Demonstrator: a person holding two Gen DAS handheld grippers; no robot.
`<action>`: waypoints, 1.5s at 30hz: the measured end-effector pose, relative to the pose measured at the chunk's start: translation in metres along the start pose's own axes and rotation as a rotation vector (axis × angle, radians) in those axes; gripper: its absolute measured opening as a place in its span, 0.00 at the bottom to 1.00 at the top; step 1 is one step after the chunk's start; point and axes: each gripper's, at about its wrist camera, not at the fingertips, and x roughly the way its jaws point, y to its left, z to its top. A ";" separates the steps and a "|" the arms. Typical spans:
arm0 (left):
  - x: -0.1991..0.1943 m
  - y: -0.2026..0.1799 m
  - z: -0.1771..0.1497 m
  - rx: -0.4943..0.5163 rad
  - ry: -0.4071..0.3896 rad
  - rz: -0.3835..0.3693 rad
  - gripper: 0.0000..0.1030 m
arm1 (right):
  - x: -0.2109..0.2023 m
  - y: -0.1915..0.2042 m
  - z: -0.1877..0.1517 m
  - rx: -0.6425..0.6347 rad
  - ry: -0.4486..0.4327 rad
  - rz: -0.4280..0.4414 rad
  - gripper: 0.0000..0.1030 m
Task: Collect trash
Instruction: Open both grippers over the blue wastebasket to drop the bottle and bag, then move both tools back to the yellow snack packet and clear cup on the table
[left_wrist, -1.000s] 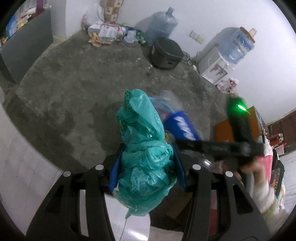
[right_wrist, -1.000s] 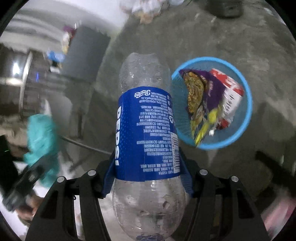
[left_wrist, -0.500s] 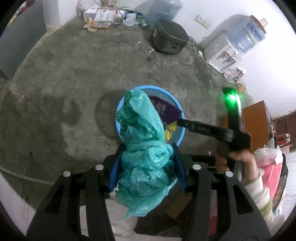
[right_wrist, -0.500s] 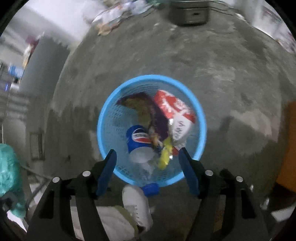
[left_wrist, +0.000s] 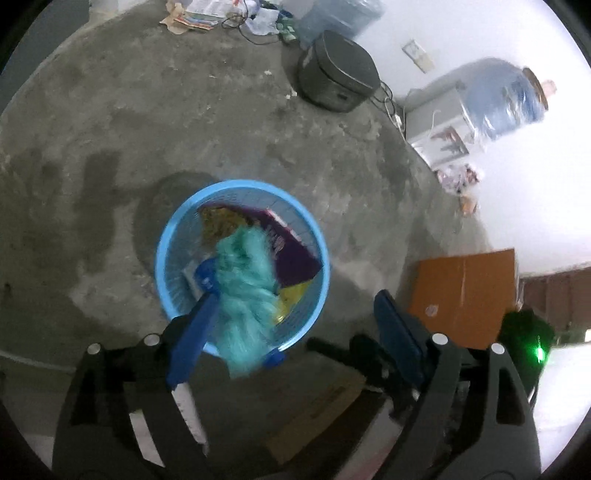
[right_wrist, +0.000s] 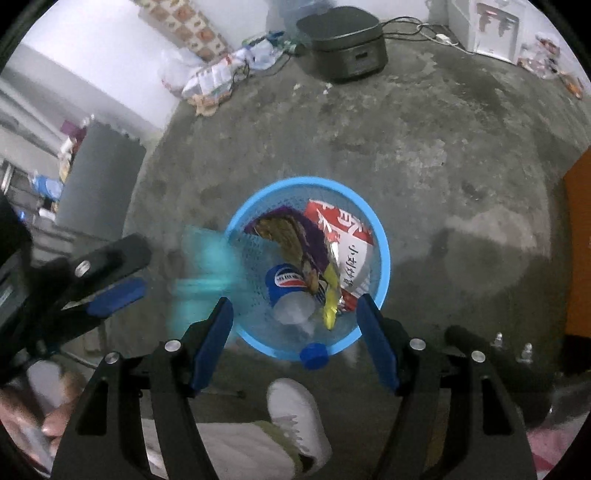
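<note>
A blue mesh basket stands on the concrete floor below both grippers. My left gripper is opening its jaws just over the near rim. A crumpled teal plastic bag hangs blurred against the left pad, clear of the right pad, and shows as a teal smear in the right wrist view. My right gripper stands open above the basket with nothing between its pads. In the basket lie a Pepsi bottle, a purple snack wrapper and a red-and-white wrapper.
A blue cap lies at the basket's near rim, next to a person's white shoe. A black cooker with cables sits at the back. There is an orange cardboard box to the right, a grey cabinet to the left and litter by the wall.
My right gripper opened and the Pepsi bottle dropped into the basket. My left gripper moved over the basket, spread its jaws, and the teal bag slipped out toward the basket.
</note>
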 end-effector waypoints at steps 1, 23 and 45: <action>0.000 -0.002 -0.001 -0.007 0.005 -0.011 0.80 | -0.003 0.000 0.000 0.004 -0.002 0.008 0.66; -0.246 0.027 -0.087 0.146 -0.368 -0.020 0.80 | -0.069 0.080 -0.036 -0.178 -0.120 0.155 0.66; -0.528 0.261 -0.311 -0.337 -0.933 0.450 0.80 | -0.096 0.354 -0.125 -0.715 0.011 0.537 0.66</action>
